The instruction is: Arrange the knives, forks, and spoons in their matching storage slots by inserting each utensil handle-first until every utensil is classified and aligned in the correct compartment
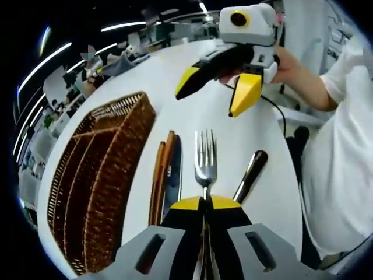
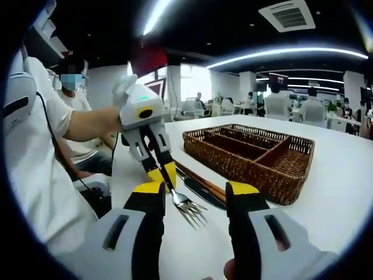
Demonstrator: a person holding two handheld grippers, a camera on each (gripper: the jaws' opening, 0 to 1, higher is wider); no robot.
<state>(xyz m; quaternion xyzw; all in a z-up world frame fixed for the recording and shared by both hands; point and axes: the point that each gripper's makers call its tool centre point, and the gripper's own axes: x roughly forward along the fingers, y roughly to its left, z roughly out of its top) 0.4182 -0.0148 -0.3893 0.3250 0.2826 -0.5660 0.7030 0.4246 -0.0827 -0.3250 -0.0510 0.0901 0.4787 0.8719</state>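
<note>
- Left gripper: jaws pressed together, pinching the fork by its handle; tines point away from the camera, over the white table.
- In the right gripper view the same fork hangs tines-down from the left gripper, tips low over the tabletop; I cannot tell whether they touch it.
- Right gripper: jaws spread wide, nothing between them. In the left gripper view it hovers above the far part of the table, held by a person's hand.
- Wicker tray lies left of the fork, long slots running lengthwise; nothing visible inside. In the right gripper view the tray has one cross slot at its near end.
- Wooden chopsticks and a knife lie side by side between tray and fork, close to the tray's edge but apart from it.
- A dark-handled utensil lies right of the fork, angled, near the table's right edge.
- Open white surface beyond the fork, up to the right gripper.
- A person in a white shirt stands just off the right edge.
</note>
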